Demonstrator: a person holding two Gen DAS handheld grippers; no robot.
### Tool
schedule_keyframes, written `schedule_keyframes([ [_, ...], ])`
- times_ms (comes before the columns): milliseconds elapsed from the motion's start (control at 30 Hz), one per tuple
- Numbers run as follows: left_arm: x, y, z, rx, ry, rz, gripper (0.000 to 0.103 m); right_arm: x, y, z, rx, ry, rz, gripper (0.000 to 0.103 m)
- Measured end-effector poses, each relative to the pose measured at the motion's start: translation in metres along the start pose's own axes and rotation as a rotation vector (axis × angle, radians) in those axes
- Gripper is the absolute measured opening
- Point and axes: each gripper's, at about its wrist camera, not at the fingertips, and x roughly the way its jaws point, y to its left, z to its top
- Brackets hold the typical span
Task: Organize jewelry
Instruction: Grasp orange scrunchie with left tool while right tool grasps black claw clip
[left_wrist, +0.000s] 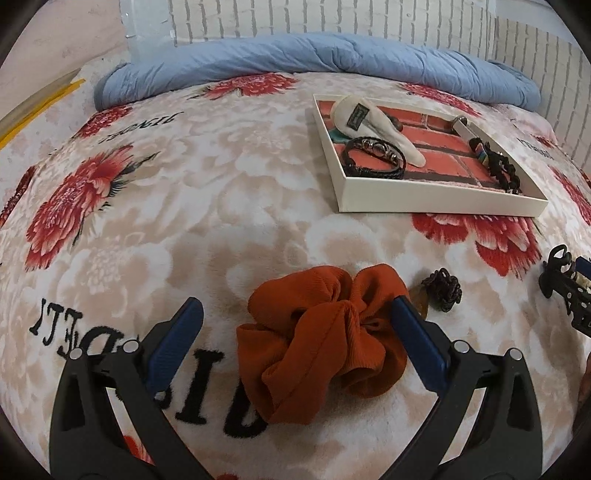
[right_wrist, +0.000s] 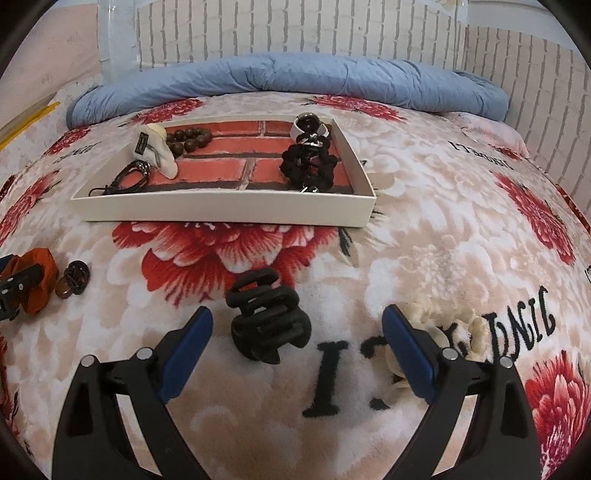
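My left gripper (left_wrist: 297, 314) is open with its blue pads either side of an orange scrunchie (left_wrist: 321, 343) lying on the floral blanket. A small dark beaded piece (left_wrist: 445, 290) lies just right of it. My right gripper (right_wrist: 297, 321) is open over a black claw hair clip (right_wrist: 267, 319), which lies nearer the left pad; a cream scrunchie (right_wrist: 447, 332) sits behind the right pad. A white tray (left_wrist: 424, 205) with a brick-pattern floor holds bracelets, a cream pouch and a black scrunchie (right_wrist: 308, 164); its near wall (right_wrist: 221, 210) also shows in the right wrist view.
The floral blanket (left_wrist: 184, 206) covers the bed. A rolled blue duvet (left_wrist: 295, 55) lies along the far side before a white brick wall. The right gripper (left_wrist: 565, 291) shows at the left view's right edge; the orange scrunchie (right_wrist: 35, 277) at the right view's left edge.
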Motion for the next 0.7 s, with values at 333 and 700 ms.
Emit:
schedule_keyframes([
  [333,0.014,0.004,0.0,-0.018,0.046,-0.084,0.08,0.006,0.006,0.002,-0.019,0.011,-0.002,0.09],
  [700,0.01,-0.002,0.0,0.007,0.024,-0.106,0.042,0.014,0.002,0.002,0.004,0.044,0.033,0.052],
])
